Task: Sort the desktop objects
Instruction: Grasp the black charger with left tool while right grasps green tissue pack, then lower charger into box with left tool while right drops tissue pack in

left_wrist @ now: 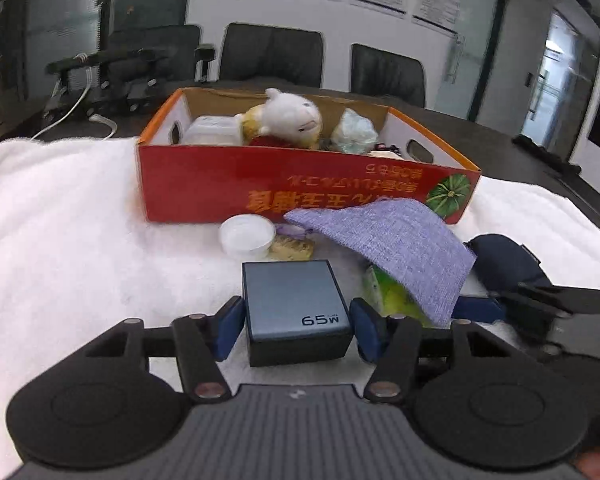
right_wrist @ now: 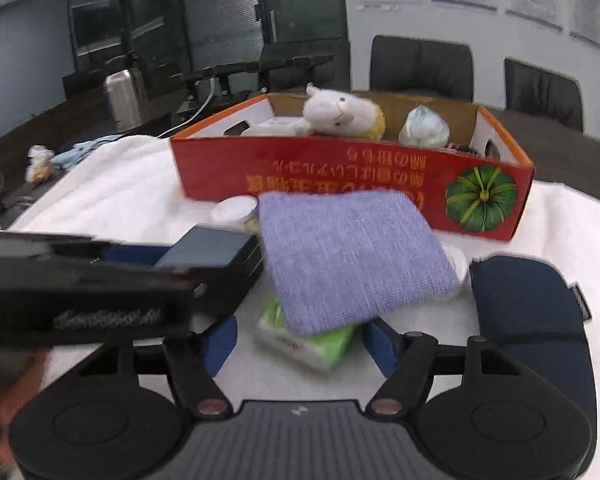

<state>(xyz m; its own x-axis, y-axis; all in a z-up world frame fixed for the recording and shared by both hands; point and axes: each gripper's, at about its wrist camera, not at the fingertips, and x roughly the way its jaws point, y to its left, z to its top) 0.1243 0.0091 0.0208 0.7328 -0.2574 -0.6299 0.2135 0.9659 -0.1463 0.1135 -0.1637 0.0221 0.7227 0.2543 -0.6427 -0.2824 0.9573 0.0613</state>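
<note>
left gripper (left_wrist: 298, 322) clamps charger box (left_wrist: 296, 304); right gripper (right_wrist: 300, 340) apart over white towel (left_wrist: 80, 220).

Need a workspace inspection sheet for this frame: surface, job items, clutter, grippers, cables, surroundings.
Surface: white towel spread over a dark table.
Job's things: grey 65W box between the left gripper's jaws; purple cloth draped over a green tissue pack; white lidded cup; navy pouch; red cardboard box holding a white plush toy, among other items.
Clutter: small wrapped bits and a pale blue cloth off the towel's far left corner.
Grippers: left pads close beside the 65W box, contact unclear; right gripper open around the tissue pack.
Cables: white cable on the table behind the towel.
Surroundings: black office chairs, metal flask, glass partitions.
</note>
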